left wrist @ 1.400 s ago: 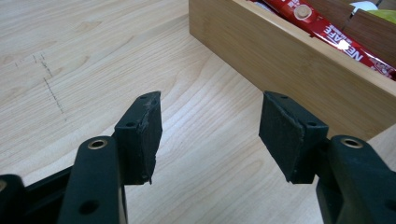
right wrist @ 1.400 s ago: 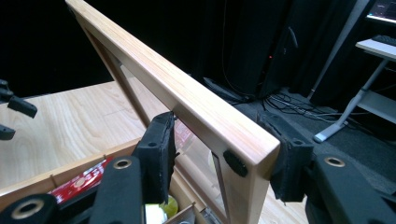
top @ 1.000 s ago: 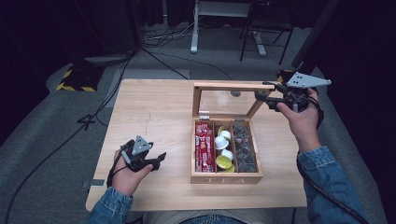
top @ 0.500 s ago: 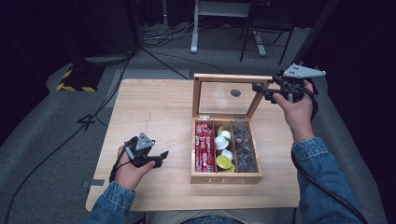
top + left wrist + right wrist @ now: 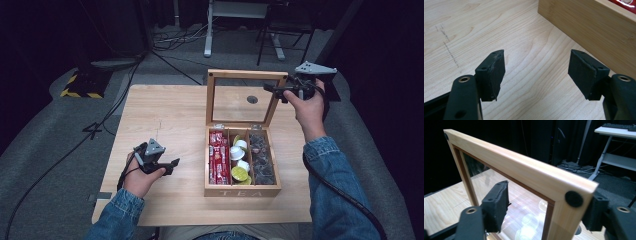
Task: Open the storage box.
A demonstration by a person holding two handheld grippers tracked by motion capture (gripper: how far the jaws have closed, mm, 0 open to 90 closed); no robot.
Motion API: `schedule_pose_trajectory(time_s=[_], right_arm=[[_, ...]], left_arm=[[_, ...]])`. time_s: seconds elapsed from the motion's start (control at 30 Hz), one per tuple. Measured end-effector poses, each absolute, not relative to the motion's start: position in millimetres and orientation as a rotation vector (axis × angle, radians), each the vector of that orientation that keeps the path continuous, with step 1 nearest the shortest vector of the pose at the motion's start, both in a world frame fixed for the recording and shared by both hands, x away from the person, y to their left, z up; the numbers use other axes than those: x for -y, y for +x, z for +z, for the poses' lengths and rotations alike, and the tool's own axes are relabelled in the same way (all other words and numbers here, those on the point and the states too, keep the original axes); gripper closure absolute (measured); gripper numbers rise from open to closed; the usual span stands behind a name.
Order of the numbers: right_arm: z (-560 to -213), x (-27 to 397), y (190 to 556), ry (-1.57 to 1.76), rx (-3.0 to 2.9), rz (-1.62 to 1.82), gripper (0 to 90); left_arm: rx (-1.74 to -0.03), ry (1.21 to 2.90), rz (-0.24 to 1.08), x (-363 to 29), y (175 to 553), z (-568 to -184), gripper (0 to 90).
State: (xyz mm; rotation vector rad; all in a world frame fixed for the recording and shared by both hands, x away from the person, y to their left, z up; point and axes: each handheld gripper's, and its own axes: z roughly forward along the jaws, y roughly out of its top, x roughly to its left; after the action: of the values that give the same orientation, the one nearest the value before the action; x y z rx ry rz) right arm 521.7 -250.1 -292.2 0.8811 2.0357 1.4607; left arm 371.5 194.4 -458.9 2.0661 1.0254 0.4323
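- The left gripper (image 5: 167,164) sits low at the table's (image 5: 165,115) near-left part, at about eight o'clock from the table's middle, held in the person's left hand (image 5: 140,175).
- Its jaws point toward three o'clock, at the tea box (image 5: 240,190), which lies near but apart from them.
- In the left gripper view the left gripper (image 5: 536,71) has its jaws well apart with bare table (image 5: 474,30) between the pads; they grip nothing and have just been opening.
- In that same view the box's (image 5: 584,27) plain wooden side wall runs across at about one o'clock, close ahead of the right pad but not touching it.
- The tea box stands right of the table's middle, its base toward the near edge, with red packets (image 5: 218,159) in its left compartment, small round cups (image 5: 239,160) in the middle one and dark pieces (image 5: 262,157) in the right one.
- The box's lid (image 5: 245,75), a wooden frame around a clear pane, stands raised at the box's far side, at twelve o'clock from the compartments.
- The right gripper (image 5: 274,91), in the person's right hand (image 5: 309,107), is at the lid's upper right corner, at about two o'clock from the box, jaws pointing toward nine o'clock.
- In the right gripper view the lid's (image 5: 519,172) corner lies between the jaws of the right gripper (image 5: 546,205): the right pad is just behind the frame's corner, while the left pad stands clear, in front of the pane.
- The jaws straddle the frame loosely, not clamping it, and have just been opening.
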Motion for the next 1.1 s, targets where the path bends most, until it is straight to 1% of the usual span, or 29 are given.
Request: schedule_pose_trajectory(time_s=[0.2,0.53,0.7,1.1], right_arm=[[-295,247,532,0.917,-2.028,1.452,27.4],[-313,246,546,1.006,-2.026,1.45,26.4],[-320,242,552,1.025,-2.026,1.419,23.5],[-342,243,559,1.083,-2.058,1.36,23.4]], left_arm=[[-1.004,2.063,0.415,-189,374,-460,30.4],[-1.001,2.072,0.406,-188,376,-462,30.5],[-1.004,2.076,0.415,-189,375,-461,30.4],[-1.0,2.097,0.423,-189,373,-462,30.2]])
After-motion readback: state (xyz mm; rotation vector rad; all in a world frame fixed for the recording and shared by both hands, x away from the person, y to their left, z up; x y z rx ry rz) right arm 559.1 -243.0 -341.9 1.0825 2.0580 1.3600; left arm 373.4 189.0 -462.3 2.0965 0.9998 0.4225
